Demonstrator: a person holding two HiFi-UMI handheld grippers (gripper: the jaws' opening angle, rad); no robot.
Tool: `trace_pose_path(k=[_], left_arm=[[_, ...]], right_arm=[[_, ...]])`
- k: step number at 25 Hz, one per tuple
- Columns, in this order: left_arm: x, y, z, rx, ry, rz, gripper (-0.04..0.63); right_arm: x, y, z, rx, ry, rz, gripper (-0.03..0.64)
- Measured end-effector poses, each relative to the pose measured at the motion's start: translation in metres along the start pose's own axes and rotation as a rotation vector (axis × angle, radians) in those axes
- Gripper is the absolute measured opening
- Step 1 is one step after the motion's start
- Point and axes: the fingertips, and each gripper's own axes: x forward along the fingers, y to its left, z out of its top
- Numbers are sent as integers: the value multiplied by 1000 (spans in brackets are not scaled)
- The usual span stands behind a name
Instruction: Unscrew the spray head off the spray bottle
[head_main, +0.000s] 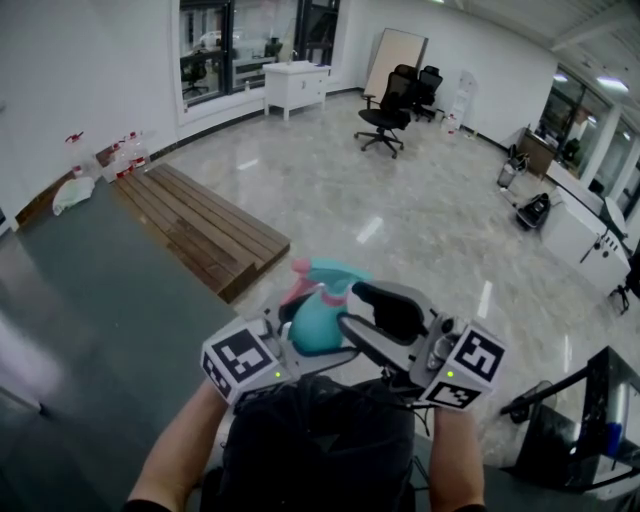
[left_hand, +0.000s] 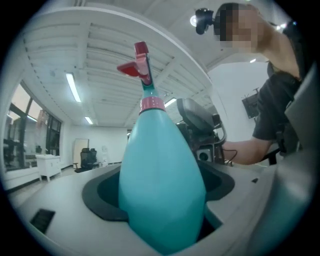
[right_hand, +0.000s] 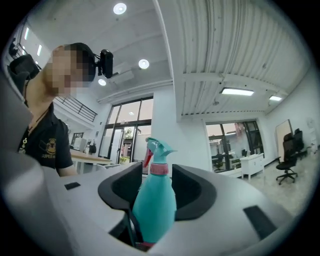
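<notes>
A teal spray bottle (head_main: 322, 318) with a pink collar and a teal spray head with a red trigger (left_hand: 141, 65) is held in the air close to my chest. My left gripper (head_main: 295, 335) is shut on the bottle's wide body (left_hand: 160, 190), which fills the gap between its jaws. My right gripper (head_main: 365, 320) faces it from the right. In the right gripper view the bottle (right_hand: 155, 200) stands between the right gripper's (right_hand: 157, 187) dark pads (right_hand: 192, 192), its collar (right_hand: 159, 169) and spray head (right_hand: 156, 150) rising past them with space on both sides.
A dark grey tabletop (head_main: 90, 290) lies at the left with a wooden pallet (head_main: 200, 225) beyond it on the shiny floor. Office chairs (head_main: 385, 115) and a white cabinet (head_main: 295, 85) stand far off. A black stand (head_main: 590, 420) is at the lower right.
</notes>
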Motion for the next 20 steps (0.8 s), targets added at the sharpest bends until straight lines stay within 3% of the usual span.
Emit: trace_pose_path(k=[5, 9, 12, 20], left_arm=[[4, 23, -13, 24, 81, 183, 425], [5, 34, -20, 34, 116, 277, 425], [5, 38, -22, 46, 130, 318, 425], [6, 45, -28, 65, 174, 406, 425]], right_arm=[[4, -15, -8, 7, 57, -152, 193], [11, -27, -16, 2, 112, -296, 193], [14, -32, -17, 28, 106, -340, 150], [18, -38, -15, 80, 83, -406, 150]])
